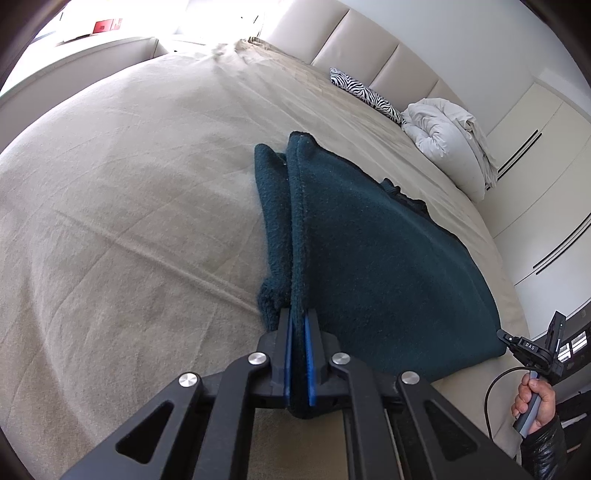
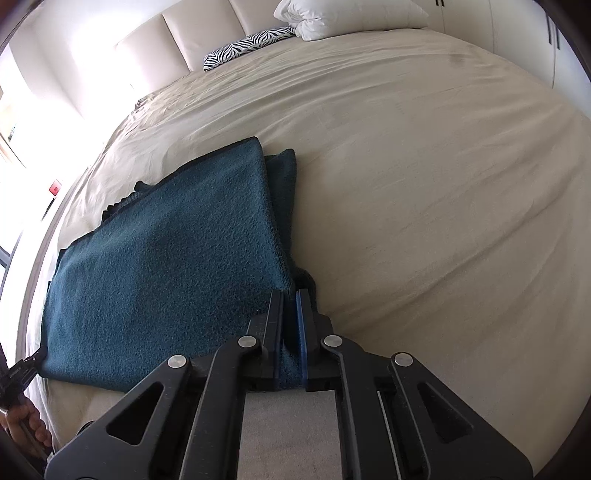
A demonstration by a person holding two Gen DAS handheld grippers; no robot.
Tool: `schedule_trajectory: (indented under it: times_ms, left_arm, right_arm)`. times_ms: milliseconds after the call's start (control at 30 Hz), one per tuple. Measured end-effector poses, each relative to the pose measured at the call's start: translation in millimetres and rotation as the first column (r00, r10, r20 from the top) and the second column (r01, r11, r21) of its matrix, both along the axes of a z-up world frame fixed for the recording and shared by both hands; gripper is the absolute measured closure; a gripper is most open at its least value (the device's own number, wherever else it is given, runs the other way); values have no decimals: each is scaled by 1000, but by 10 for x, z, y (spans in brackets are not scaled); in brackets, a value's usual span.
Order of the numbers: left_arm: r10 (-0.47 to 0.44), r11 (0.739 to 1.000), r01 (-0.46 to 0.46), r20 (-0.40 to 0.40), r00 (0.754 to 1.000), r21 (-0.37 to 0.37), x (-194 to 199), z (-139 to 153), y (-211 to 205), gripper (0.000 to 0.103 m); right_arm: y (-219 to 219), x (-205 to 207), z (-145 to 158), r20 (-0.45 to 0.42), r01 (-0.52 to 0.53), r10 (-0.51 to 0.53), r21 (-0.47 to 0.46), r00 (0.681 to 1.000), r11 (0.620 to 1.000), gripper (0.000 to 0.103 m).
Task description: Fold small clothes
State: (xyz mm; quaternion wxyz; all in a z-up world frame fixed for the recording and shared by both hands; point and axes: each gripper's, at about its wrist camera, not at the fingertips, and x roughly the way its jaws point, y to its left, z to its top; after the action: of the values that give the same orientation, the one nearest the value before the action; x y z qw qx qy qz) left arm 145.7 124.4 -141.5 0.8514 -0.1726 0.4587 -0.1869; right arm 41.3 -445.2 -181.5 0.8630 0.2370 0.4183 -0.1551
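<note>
- A dark teal fleece garment (image 1: pixel 376 258) lies on a beige bed cover (image 1: pixel 129 221), near the bed's near edge, folded so that a broad flat panel sits on top and a narrower layer shows along one side.
- In the left wrist view the left gripper (image 1: pixel 298 325) pinches the garment's near left corner, the blue-padded fingers (image 1: pixel 308 354) closed tight with the fleece edge standing up between them.
- In the right wrist view the right gripper (image 2: pixel 290 299) clamps the garment's near right corner; its fingers (image 2: pixel 302 332) are pressed together on a strip of teal cloth.
- Both held corners are raised a little from the cover, while the rest of the garment rests flat.
- A hand (image 1: pixel 533 400) in a black sleeve grips the right gripper's handle at the lower right of the left view.
- Farther off, at the head of the bed, a zebra-print pillow (image 2: pixel 247 46) lies beside a bundled white duvet (image 2: pixel 347 14), against a padded cream headboard (image 1: pixel 373 48).
- White cupboard doors (image 1: pixel 535 155) stand beyond the bed.
</note>
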Motion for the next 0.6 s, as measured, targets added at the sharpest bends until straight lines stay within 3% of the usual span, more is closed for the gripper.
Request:
schedule_trajectory:
  times_ms: [400,600]
  left_arm:
    - [1,1000,-1,-2,1000,-9,-37,-40,21,96]
    - [26,999,-26,-6,1000,-40,-71,64,101,83]
  right_arm:
    - [-38,-48,-143,30,9,-10,33,1000,999,98]
    - [-78,-102,-62,39,5,-8,72,999,997,92]
